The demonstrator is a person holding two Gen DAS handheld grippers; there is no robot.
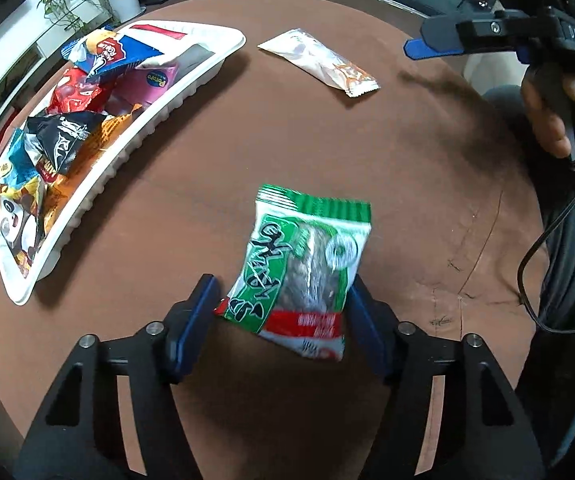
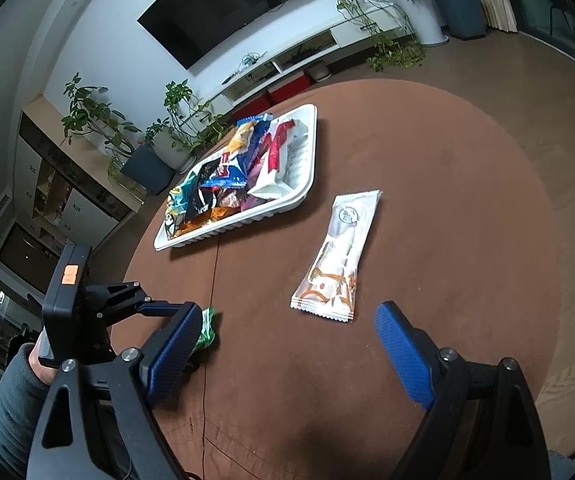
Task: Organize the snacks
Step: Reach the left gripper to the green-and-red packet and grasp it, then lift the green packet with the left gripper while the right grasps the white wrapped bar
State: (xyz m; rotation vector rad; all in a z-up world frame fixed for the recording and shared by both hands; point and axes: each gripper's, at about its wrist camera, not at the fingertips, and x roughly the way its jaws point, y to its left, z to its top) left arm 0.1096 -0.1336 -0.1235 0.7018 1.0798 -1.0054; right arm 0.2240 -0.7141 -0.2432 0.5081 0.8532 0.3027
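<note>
**A:** We're over a round brown table (image 2: 427, 184), cloth a bit scuffed near the front edge. Behind it a white wall with a dark television (image 2: 227, 4), a low white shelf and potted plants (image 2: 91, 116) along the floor.

**B:** What can't you make out?

**A:** The print on the green snack packet (image 1: 301, 268) is blurred. From the right wrist view only a green corner of it shows, hidden behind the right tool's own finger. The packets in the white tray (image 1: 127, 152) overlap, so the lower ones are mostly covered.

**B:** And the tools?

**A:** The left gripper (image 1: 283, 320) points steeply down with the green packet between its blue pads; the right pad touches its edge, the left sits right against it, so it looks pinched. The right gripper (image 2: 287, 344) stands wide apart, nothing in it, hovering near a long white packet (image 2: 337, 256) that lies flat right of the tray.

**B:** Anything in the way?

**A:** The table between the packets and the tray lies bare. The tray sits far left, heaped full.
</note>
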